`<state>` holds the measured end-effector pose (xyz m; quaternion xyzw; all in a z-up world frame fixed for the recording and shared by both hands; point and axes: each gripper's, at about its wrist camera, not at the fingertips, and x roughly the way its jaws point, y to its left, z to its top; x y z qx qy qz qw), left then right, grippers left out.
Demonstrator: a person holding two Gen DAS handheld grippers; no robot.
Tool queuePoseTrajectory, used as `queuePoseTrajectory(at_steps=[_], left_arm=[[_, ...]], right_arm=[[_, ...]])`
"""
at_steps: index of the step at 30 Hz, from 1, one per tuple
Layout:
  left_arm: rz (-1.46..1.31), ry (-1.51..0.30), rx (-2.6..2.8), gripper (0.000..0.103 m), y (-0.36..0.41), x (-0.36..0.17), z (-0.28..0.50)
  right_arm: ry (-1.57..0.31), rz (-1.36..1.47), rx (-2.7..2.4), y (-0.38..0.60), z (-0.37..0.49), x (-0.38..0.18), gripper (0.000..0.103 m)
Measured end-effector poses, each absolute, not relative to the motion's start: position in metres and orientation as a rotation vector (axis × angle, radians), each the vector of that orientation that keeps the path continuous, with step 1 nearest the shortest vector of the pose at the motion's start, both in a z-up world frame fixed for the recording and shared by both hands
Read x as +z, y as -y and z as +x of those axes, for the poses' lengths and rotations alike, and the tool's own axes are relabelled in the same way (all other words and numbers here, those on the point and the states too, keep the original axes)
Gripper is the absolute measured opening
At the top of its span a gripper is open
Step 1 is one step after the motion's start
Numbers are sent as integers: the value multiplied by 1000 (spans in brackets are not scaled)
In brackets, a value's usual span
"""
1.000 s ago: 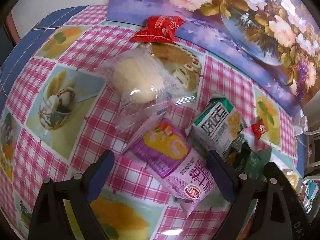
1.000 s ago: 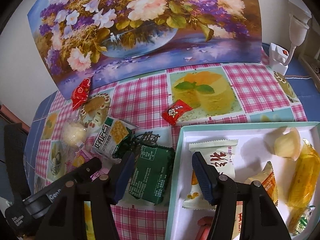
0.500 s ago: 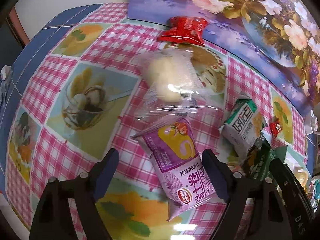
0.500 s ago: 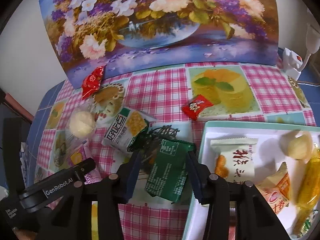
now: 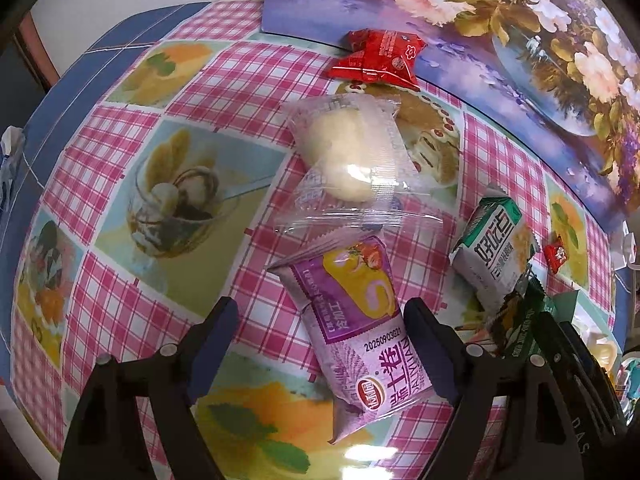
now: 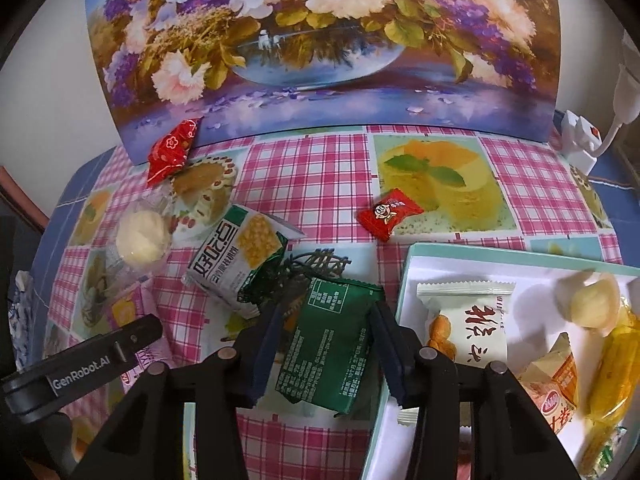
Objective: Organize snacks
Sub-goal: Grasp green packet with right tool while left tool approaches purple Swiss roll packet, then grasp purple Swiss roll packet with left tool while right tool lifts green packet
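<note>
A purple swiss-roll packet (image 5: 352, 320) lies on the checked tablecloth between the fingers of my left gripper (image 5: 320, 312). That gripper is open, with a clear gap between the left finger and the packet. My right gripper (image 6: 327, 316) is shut on a dark green packet (image 6: 328, 340), its pads pressing both sides, just left of the pale green tray (image 6: 404, 280). The tray holds several snacks, among them a white packet (image 6: 476, 328) and a round yellowish sweet (image 6: 592, 304).
On the cloth lie a clear-wrapped bun (image 5: 348, 160), a red packet (image 5: 380, 60), a white-and-green cracker packet (image 6: 240, 256) and a small red candy (image 6: 390, 212). A flower painting (image 6: 320, 40) stands at the back. A white power strip (image 6: 580, 136) lies at the far right.
My right gripper's jaws narrowed onto the green packet and shifted left. My left gripper's jaws came in somewhat and now straddle the purple packet more squarely.
</note>
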<state>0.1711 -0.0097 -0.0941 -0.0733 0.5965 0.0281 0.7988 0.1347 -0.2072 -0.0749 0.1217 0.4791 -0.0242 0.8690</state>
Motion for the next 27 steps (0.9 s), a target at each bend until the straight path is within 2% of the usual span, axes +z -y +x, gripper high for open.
queuePoseTrajectory(at_steps=[25,26,27], left_arm=[[-129,-1297,88,85,12,-99,171],[-129,-1298,87,82,13,-100,171],[-129,-1299,84,73,14,-100,171]], right_arm=[[-1051,176,22,175,137,-83,49],[-1053,167,24,173,137,-83,49],[-1057,162,27,171,137,-85,49]])
